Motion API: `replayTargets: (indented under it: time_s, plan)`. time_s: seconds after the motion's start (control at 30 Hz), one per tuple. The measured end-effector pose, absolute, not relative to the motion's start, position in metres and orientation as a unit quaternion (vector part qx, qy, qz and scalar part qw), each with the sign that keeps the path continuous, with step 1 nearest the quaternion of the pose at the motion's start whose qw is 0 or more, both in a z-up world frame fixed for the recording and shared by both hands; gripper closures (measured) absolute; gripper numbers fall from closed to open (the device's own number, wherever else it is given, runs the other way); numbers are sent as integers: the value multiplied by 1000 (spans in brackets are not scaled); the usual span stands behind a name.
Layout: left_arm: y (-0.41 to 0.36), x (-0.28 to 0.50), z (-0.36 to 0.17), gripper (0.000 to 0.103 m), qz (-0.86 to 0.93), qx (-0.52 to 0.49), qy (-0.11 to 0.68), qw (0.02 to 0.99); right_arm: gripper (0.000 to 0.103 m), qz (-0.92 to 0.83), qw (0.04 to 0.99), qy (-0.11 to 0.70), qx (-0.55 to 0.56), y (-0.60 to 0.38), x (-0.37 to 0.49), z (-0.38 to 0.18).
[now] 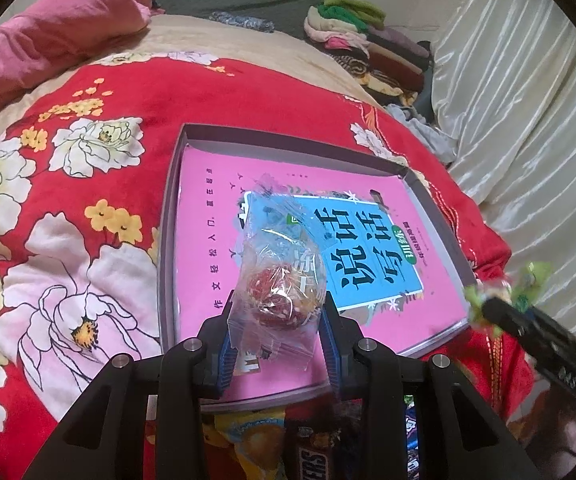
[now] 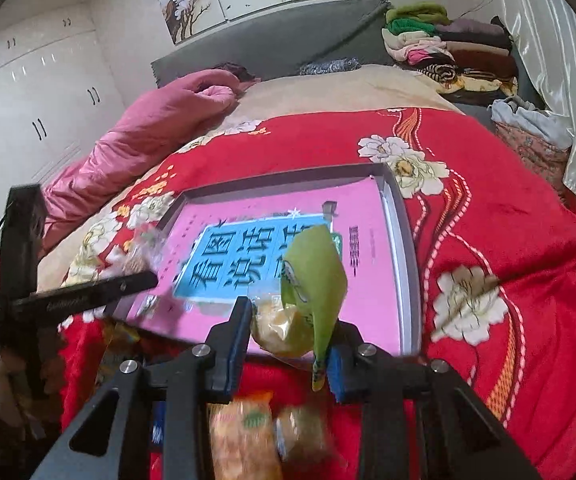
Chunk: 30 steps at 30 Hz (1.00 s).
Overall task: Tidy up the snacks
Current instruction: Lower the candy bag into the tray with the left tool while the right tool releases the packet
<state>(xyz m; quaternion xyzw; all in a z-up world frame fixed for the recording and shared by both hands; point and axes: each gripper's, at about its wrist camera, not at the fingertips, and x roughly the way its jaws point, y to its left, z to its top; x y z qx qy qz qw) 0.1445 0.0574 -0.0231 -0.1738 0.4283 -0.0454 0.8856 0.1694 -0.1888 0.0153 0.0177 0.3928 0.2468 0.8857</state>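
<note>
Tray [image 1: 169, 216] interior apparently clear above pink book [image 1: 207, 280].

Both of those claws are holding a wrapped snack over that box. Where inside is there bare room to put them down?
The shallow box holds only a pink book, so its whole cover is free: widest along the far wall and left wall. The left gripper holds a clear-wrapped snack, the right gripper a green-wrapped snack. It is crowded before the near wall, where loose snack packets lie on the red blanket.

We see a shallow box [image 1: 171, 184] lying on the bedspread [image 1: 87, 160], a book [image 1: 215, 200] flat inside it. Behind it lie a pillow [image 1: 59, 28] to the left and folded clothes [image 1: 368, 40] to the right; nearer us, probably loose snack packets [image 2: 243, 436].
</note>
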Motion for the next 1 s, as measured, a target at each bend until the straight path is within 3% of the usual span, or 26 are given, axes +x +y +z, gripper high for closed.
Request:
replayTargets:
  time_s: [0.6,0.83,1.0]
  plan:
    - [51,151,-35,65,-50,-161,452,876,68,212,875,436,12,-187,196,-17]
    - [50,150,-37,61,-49,-160,458,873,55,195,878,436,12,-196,194,-15]
    - [51,149,-36,58,-49,-161,458,873,54,181,883,432,10,-202,190,-12]
